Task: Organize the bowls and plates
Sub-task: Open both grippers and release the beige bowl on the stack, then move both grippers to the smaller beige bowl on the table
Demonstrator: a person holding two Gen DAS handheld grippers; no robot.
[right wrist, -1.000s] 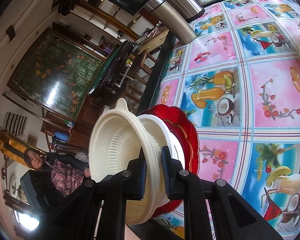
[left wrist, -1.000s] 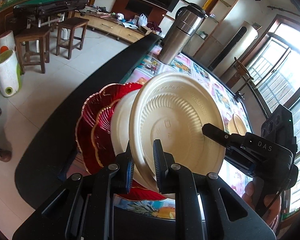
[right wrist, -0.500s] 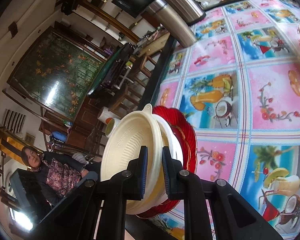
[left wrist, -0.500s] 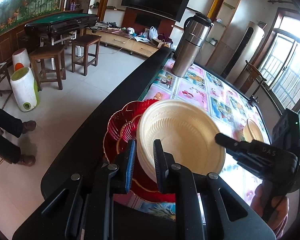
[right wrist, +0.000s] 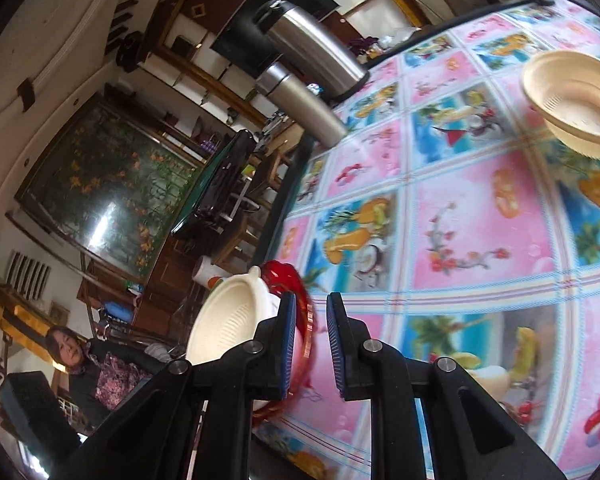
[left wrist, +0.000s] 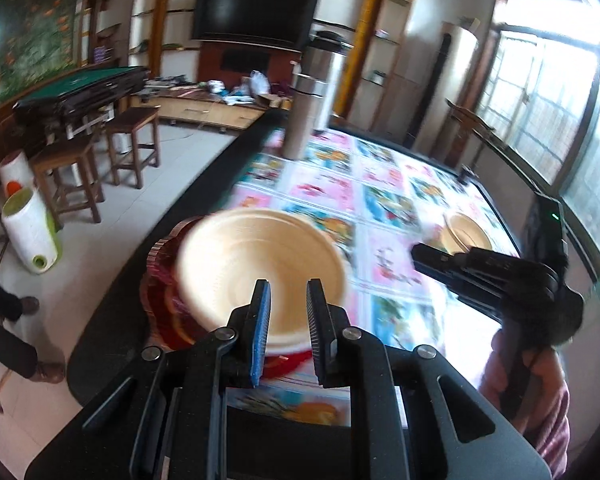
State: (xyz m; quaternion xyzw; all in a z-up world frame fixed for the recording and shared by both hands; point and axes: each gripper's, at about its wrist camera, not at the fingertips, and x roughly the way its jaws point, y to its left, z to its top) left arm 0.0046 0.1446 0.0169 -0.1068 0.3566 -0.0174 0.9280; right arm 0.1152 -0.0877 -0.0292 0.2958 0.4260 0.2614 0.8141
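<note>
Both tongs open, empty: left tongs (left wrist: 287, 300) just above stack (left wrist: 260, 264) near the counter (left wrist: 396, 248) edge, right tongs (right wrist: 311, 320) beside it. Lone bowl (right wrist: 572, 100) lies well apart, nearer right side.

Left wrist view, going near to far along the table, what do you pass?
Left tool → cream bowl stacked on red plates → steel thermos at the far end.

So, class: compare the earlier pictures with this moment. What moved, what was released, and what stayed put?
Both grippers let go: the left gripper and right gripper now stand open. The stack, cream bowls on red plates, went from tilted to flat on the table. The steel flask stayed.
</note>
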